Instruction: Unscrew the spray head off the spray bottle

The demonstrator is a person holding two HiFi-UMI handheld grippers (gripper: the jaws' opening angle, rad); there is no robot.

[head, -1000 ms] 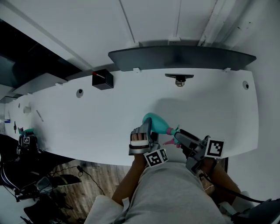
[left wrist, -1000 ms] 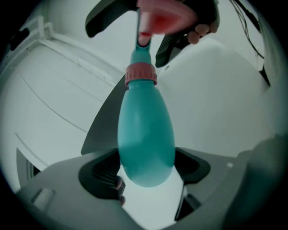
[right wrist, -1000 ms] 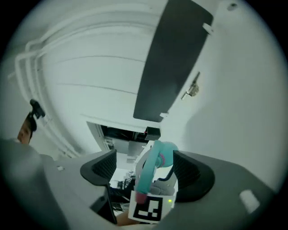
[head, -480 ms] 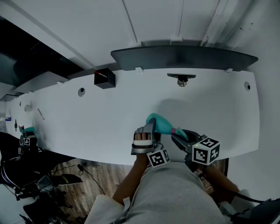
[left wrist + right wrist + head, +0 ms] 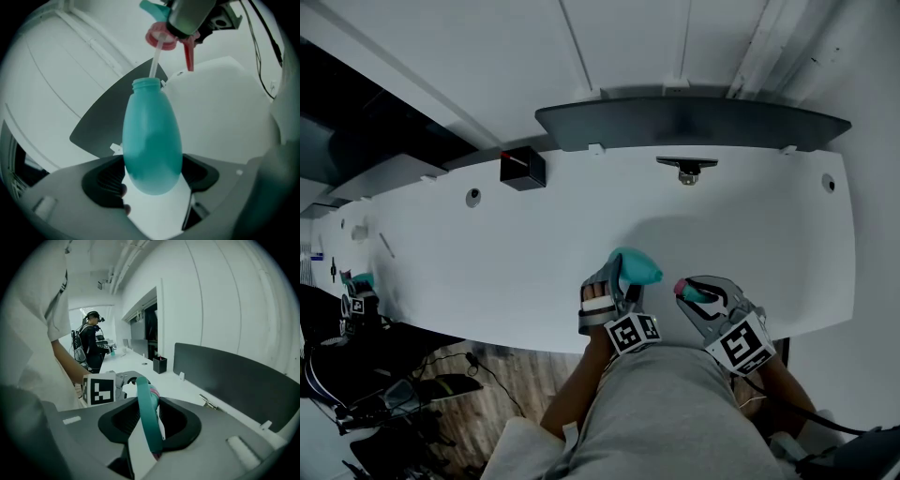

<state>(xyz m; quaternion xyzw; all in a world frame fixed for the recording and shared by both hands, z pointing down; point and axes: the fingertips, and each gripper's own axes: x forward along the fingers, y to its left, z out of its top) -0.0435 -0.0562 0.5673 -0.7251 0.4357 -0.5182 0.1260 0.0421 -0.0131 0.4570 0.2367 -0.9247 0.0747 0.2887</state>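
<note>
A teal spray bottle [image 5: 639, 268] [image 5: 152, 140] lies between the pads of my left gripper [image 5: 614, 283] [image 5: 152, 174], which is shut on its lower body; its open neck points away. The spray head [image 5: 686, 290] [image 5: 161, 36], teal with a pink collar and trigger, is off the neck. A thin white dip tube [image 5: 154, 63] still runs from it down to the bottle's mouth. My right gripper [image 5: 696, 294] [image 5: 150, 423] is shut on the spray head [image 5: 149, 418], just right of the bottle, above the white table's [image 5: 487, 262] near edge.
A black box [image 5: 522, 168] stands at the table's back left, and a dark divider panel [image 5: 694, 122] runs along the far edge with a metal clamp [image 5: 685, 169] below it. Another person [image 5: 91, 341] with grippers stands far down the table.
My right gripper closed on the spray head, rolled over and drew back to the right. The head has come away from the bottle's neck. The left gripper kept its hold.
</note>
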